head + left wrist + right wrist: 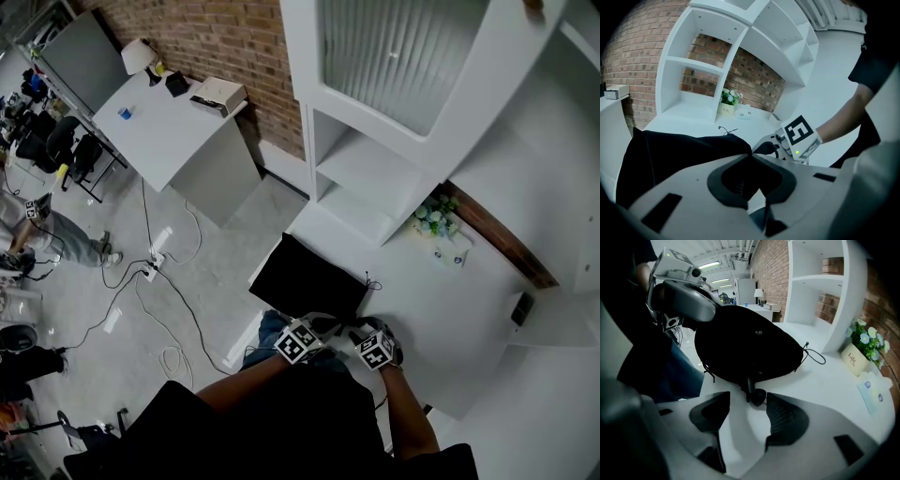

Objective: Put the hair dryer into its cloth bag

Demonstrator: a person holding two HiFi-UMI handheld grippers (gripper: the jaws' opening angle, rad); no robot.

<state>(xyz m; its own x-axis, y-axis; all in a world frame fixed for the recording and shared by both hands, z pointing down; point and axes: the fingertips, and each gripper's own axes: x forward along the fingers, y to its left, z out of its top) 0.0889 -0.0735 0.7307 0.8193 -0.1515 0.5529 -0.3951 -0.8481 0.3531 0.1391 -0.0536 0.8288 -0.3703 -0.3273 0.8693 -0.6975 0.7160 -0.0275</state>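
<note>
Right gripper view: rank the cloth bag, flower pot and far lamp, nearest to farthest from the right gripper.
1. cloth bag, just ahead of the right gripper.
2. flower pot, off to the right.
3. lamp, far back, upper middle.

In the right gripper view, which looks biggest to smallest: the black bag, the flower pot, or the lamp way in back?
1. The black cloth bag, biggest by far.
2. The flower pot.
3. The lamp looks tiniest, but it stands far off, so its real size is unsure.

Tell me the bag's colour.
Black. The bag shows best in the right gripper view.
</note>
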